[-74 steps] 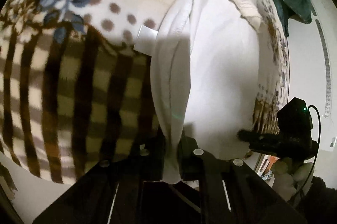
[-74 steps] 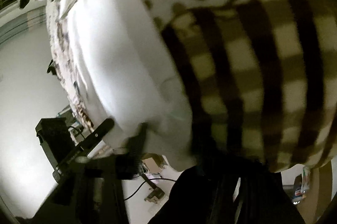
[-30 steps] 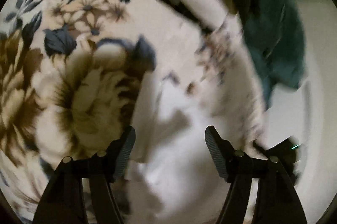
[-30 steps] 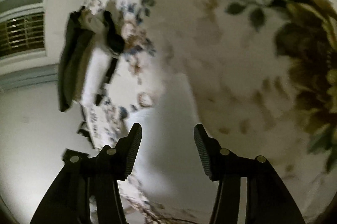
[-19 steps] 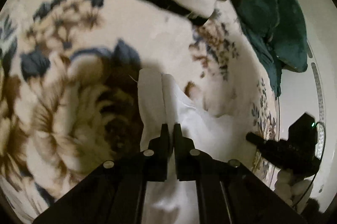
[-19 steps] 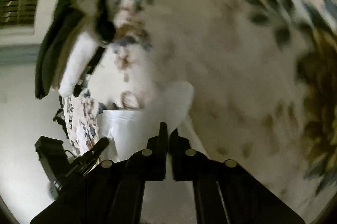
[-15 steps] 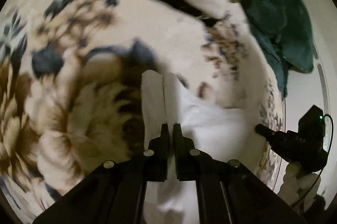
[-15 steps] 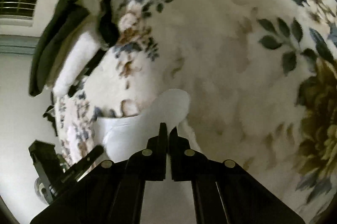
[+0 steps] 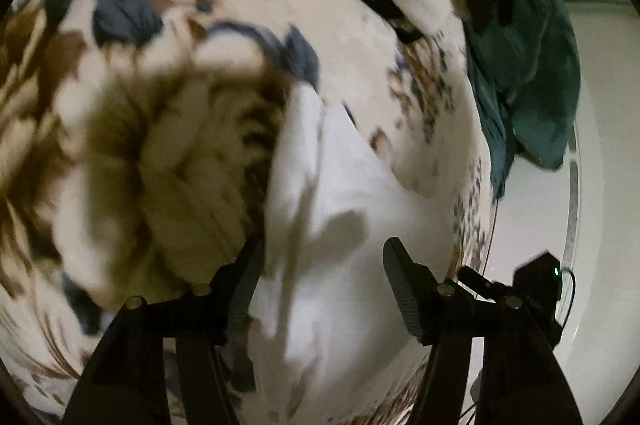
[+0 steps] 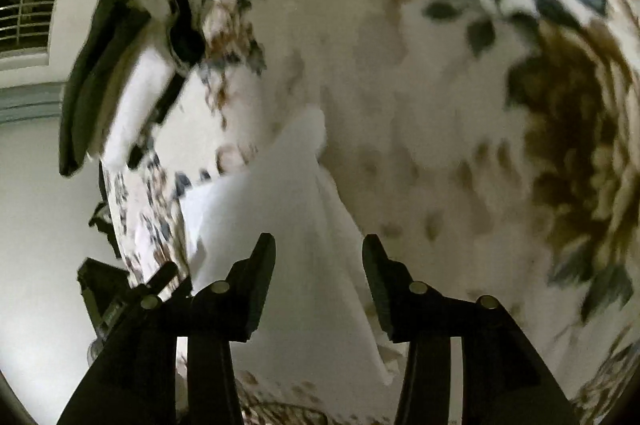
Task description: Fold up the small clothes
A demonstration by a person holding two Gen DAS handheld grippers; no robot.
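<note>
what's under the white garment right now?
The white garment lies on the floral blanket, whose print shows all around it in both wrist views. Whatever sits directly beneath the cloth is covered. Both hand-held grippers, left and right, hover open above it.

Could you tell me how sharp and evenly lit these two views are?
Left wrist: blanket smeared by motion blur, gripper shadow on the white garment, fingers crisp. Right wrist: milder blur, garment glaring white, fisheye bending throughout.

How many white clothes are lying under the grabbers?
1: the white garment lies on the floral blanket below both open hand-held grippers; the folded pile may hide more.
</note>
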